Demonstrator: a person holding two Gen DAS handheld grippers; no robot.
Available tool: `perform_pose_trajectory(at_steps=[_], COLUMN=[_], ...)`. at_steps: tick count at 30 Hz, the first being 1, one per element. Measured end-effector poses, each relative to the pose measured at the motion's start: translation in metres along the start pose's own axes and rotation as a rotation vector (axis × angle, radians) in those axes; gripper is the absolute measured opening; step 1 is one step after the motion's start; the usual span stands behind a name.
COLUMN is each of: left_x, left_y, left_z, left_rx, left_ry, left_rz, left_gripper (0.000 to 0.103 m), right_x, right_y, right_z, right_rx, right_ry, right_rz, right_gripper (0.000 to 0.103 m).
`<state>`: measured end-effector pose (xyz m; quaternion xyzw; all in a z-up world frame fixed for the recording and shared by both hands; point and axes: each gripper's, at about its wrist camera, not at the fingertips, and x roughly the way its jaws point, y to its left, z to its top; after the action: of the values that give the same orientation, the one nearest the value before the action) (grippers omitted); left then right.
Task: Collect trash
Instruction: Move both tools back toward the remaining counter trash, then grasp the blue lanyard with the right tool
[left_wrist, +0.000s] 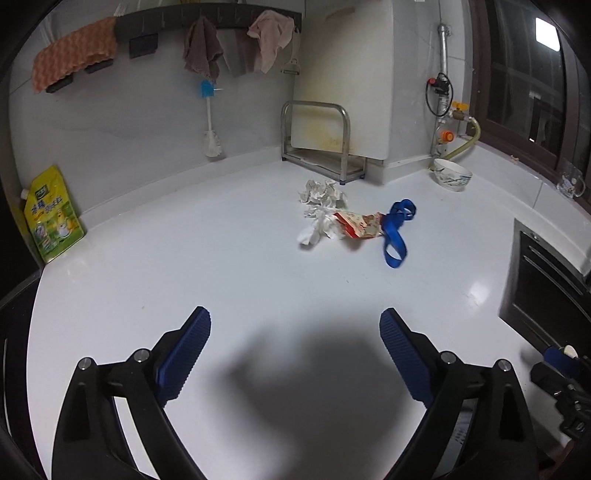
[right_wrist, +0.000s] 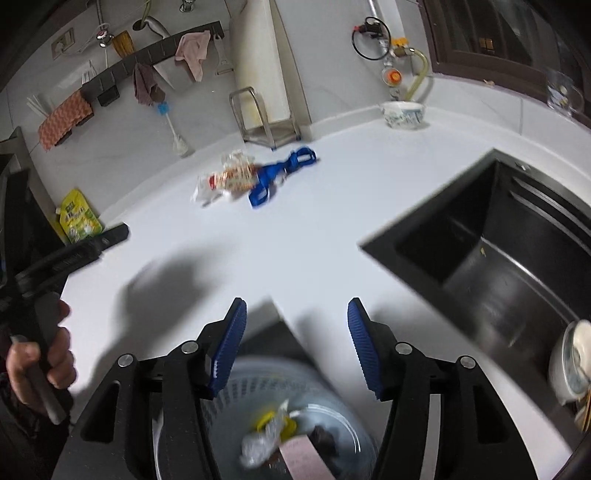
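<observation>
Both grippers empty: left gripper spread wide, right gripper apart. We'd pinch the crumpled paper and snack wrapper mid-bunch, far centre: light, soft, crushable.

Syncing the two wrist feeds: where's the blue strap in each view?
Left wrist: blue strap lies right of centre on the counter, against the right end of the red snack wrapper.
Right wrist: blue strap lies upper centre, right of the same wrapper.
Shared landmark: patterned bowl at the back wall.
</observation>
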<state>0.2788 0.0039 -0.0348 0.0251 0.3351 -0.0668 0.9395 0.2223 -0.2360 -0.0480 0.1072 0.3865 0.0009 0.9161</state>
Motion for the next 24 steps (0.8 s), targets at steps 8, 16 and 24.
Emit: perform_pose_trajectory(at_steps=[8, 16, 24], left_x=[0.064, 0.107, 0.122], left_y=[0.005, 0.011, 0.011], left_z=[0.031, 0.053, 0.059], left_rx=[-0.009, -0.031, -0.003], left_ry=[0.046, 0.082, 0.096], left_rz=[0.023, -0.006, -0.015], left_gripper=[0.091, 0.091, 0.091], right_x=[0.051, 0.108, 0.162], right_y=[0.007, 0.014, 0.023], right_z=[0.06, 0.097, 0.118], right_rx=[-0.022, -0.025, -0.027], right_ry=[-0.006, 0.041, 0.096], right_rz=[0.003, 0.02, 0.018], right_gripper=[0.056, 0.056, 0.056])
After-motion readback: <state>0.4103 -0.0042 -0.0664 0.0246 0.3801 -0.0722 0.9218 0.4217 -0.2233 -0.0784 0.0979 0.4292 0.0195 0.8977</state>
